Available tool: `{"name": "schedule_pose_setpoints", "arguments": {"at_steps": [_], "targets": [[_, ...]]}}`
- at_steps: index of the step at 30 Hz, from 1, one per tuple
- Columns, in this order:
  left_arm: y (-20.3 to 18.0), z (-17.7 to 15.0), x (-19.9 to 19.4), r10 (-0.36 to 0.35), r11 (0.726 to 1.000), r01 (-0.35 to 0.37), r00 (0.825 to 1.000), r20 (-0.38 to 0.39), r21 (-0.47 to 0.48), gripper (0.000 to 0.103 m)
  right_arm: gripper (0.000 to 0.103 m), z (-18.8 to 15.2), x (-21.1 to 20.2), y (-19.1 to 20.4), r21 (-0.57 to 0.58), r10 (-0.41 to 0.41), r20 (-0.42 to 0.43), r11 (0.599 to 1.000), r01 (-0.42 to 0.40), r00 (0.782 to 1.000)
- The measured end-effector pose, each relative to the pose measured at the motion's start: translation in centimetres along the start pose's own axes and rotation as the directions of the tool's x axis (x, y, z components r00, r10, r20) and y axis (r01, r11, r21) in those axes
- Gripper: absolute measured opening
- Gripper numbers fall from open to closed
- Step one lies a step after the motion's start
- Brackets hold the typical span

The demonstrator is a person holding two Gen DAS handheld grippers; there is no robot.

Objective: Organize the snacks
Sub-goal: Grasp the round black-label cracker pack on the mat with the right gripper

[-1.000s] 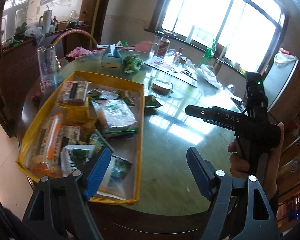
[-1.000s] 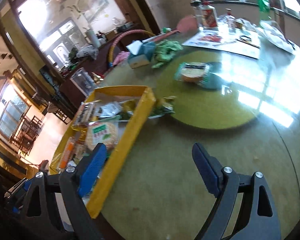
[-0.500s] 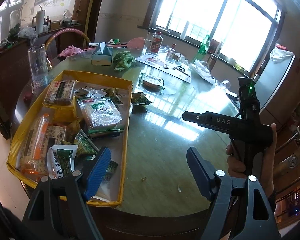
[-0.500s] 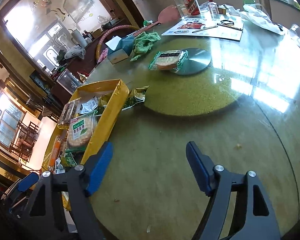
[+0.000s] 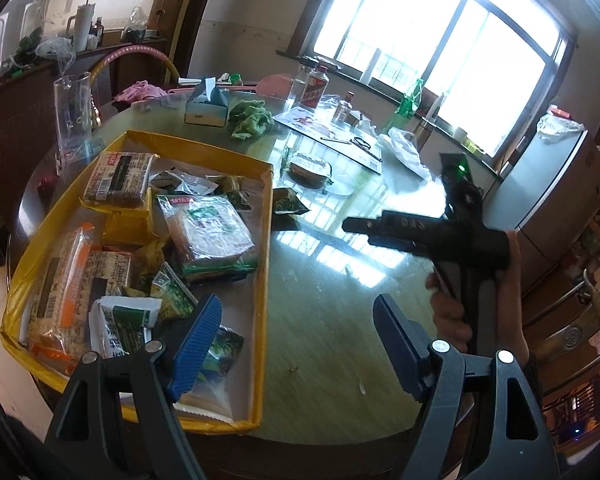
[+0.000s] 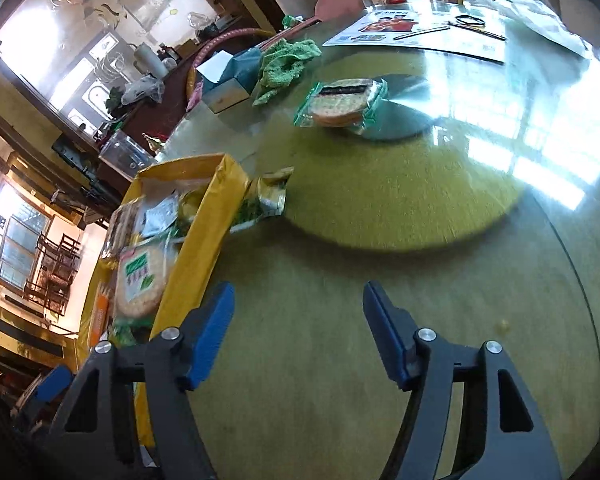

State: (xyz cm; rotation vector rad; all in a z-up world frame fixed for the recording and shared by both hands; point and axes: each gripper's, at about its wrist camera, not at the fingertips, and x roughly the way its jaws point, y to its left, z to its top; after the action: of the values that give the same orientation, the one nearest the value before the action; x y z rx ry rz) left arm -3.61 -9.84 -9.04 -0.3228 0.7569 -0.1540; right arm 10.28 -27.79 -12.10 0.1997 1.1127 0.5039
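A yellow tray (image 5: 266, 240) (image 6: 198, 248) on the round green table holds several snack packs. A small green snack packet (image 5: 288, 206) (image 6: 268, 200) lies on the table just outside the tray's far right corner. A cracker pack in green wrap (image 5: 310, 166) (image 6: 342, 104) sits on the turntable's metal hub farther off. My left gripper (image 5: 296, 338) hangs open over the tray's near right edge with nothing between its fingers. My right gripper (image 6: 298, 328) is over bare table right of the tray, its jaws closing with nothing between them. In the left wrist view, a hand holds the right gripper's body (image 5: 448, 238).
A tissue box (image 5: 206, 108), a green cloth (image 5: 252, 118), bottles (image 5: 314, 88), a leaflet with scissors (image 5: 342, 138) and a white bag (image 5: 404, 152) crowd the table's far side. A glass jug (image 5: 72, 112) stands left of the tray. Crumbs dot the tabletop.
My right gripper has moved forward and down toward the small green packet, and its jaws have narrowed. The left gripper has barely shifted and stays open.
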Motion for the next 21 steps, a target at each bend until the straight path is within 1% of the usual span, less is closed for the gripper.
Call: {"name": "schedule_pose_setpoints", "arguments": {"at_steps": [3, 5, 6, 7, 9, 10, 12, 15, 18, 21], "targets": [[0.8, 0.3, 0.0, -0.017, 1.000, 0.017, 1.000, 0.000, -0.005, 0.078, 0.068, 2.6, 1.3, 0.4, -0.052, -0.009, -0.006, 0.999, 0.008, 1.000], [1.3, 0.5, -0.1, -0.026, 1.000, 0.026, 1.000, 0.009, -0.011, 0.078, 0.069, 5.1, 2.2, 0.6, -0.093, -0.021, -0.004, 0.995, 0.020, 1.000], [1.4, 0.6, -0.3, -0.026, 1.000, 0.026, 1.000, 0.015, -0.012, 0.078, 0.072, 6.0, 2.5, 0.6, -0.104, -0.021, -0.004, 0.994, 0.021, 1.000], [1.6, 0.7, -0.4, -0.024, 1.000, 0.025, 0.999, 0.021, -0.010, 0.078, 0.078, 7.4, 3.0, 0.6, -0.130, -0.031, -0.005, 0.991, 0.030, 1.000], [1.8, 0.9, -0.7, -0.019, 1.000, 0.019, 0.999, 0.036, -0.005, 0.078, 0.083, 9.6, 4.2, 0.7, -0.179, -0.061, -0.025, 0.982, 0.055, 0.998], [1.9, 1.0, -0.8, -0.018, 1.000, 0.018, 0.999, 0.042, -0.005, 0.078, 0.083, 11.1, 5.1, 0.8, -0.215, -0.091, -0.031, 0.973, 0.083, 0.995], [2.2, 1.2, -0.7, -0.024, 1.000, 0.024, 0.999, 0.045, -0.007, 0.078, 0.084, 13.3, 6.3, 0.6, -0.238, -0.158, -0.017, 0.960, 0.149, 0.987], [2.7, 1.5, -0.7, -0.027, 1.000, 0.028, 0.998, 0.055, -0.002, 0.079, 0.086, 16.4, 8.4, 0.2, -0.253, -0.150, -0.043, 0.958, 0.135, 0.988], [2.8, 1.7, -0.6, -0.020, 1.000, 0.020, 0.998, 0.057, 0.005, 0.079, 0.086, 18.7, 10.4, 0.0, -0.272, -0.193, -0.022, 0.945, 0.180, 0.981], [2.9, 1.9, -0.5, -0.018, 1.000, 0.017, 0.998, 0.055, 0.005, 0.079, 0.086, 20.0, 12.4, -0.1, -0.292, -0.179, -0.058, 0.944, 0.155, 0.982]]}}
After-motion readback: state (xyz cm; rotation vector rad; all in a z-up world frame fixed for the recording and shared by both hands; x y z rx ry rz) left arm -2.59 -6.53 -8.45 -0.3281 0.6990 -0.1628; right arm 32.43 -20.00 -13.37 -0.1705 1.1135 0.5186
